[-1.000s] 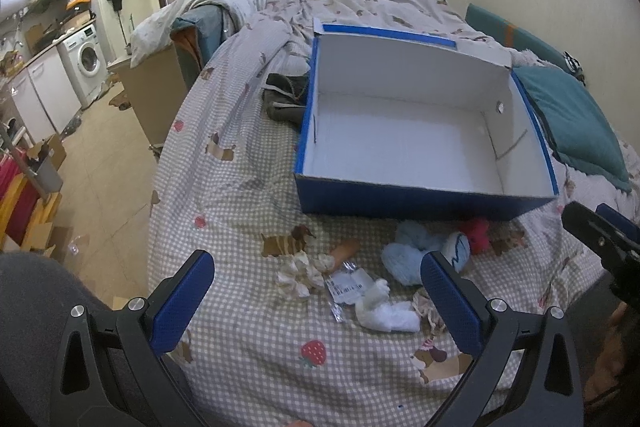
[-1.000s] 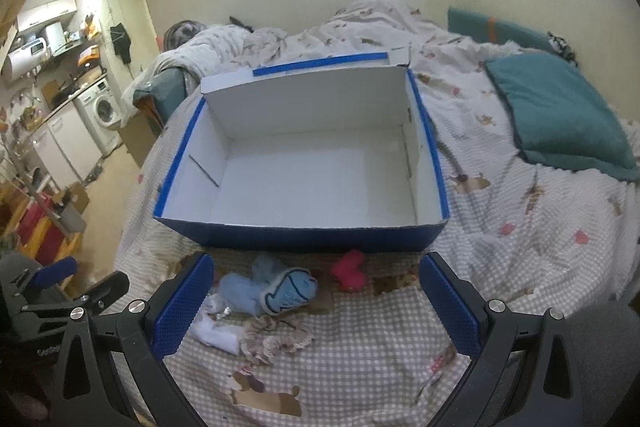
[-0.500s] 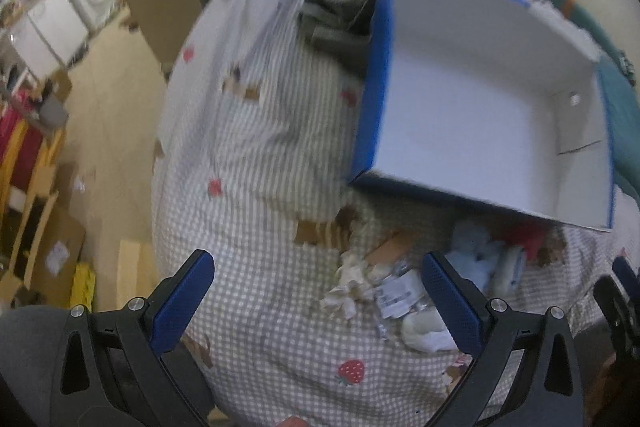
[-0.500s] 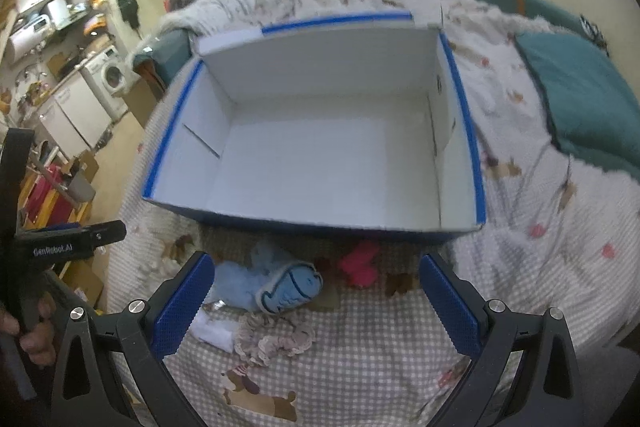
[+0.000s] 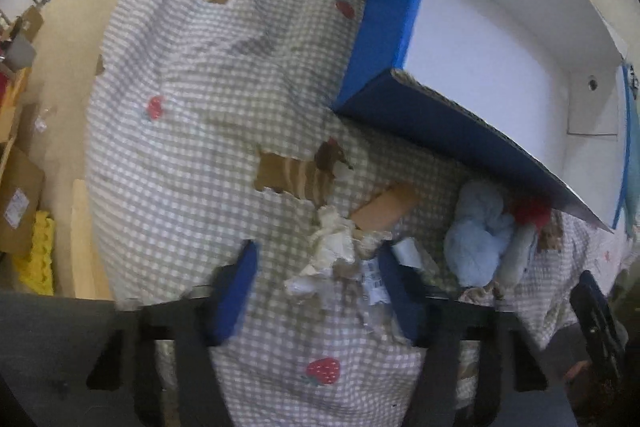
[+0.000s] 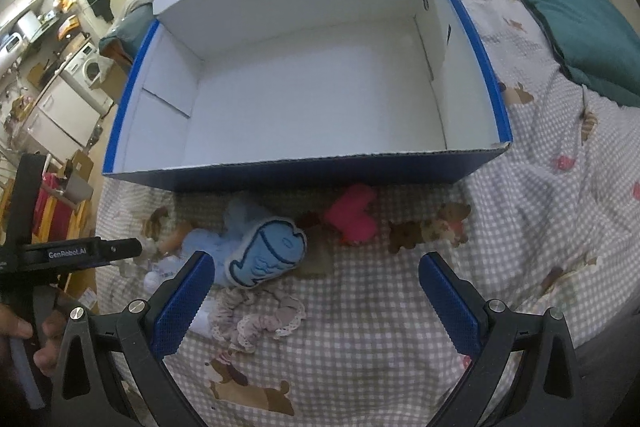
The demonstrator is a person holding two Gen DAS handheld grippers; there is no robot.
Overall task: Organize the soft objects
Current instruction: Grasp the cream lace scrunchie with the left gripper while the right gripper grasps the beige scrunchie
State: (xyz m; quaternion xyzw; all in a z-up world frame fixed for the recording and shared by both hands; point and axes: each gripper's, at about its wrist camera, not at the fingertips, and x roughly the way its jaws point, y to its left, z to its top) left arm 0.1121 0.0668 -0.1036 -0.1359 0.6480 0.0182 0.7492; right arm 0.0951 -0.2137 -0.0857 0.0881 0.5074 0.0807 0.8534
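Both tongs are released and grasp nothing. The left tongs hang low over the bed, their blue fingers on either side of a cream frilly piece. The right tongs hover above a lace scrunchie. Whale cushion, blue plush and pink heart lie just before the box, whose inside is bare white

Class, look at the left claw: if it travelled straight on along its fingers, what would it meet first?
Most likely the crumpled cream fabric piece, lying on the checked bedspread directly between the open fingers of the left claw. The image is blurred, so depth is uncertain. Beyond it lies the blue box.
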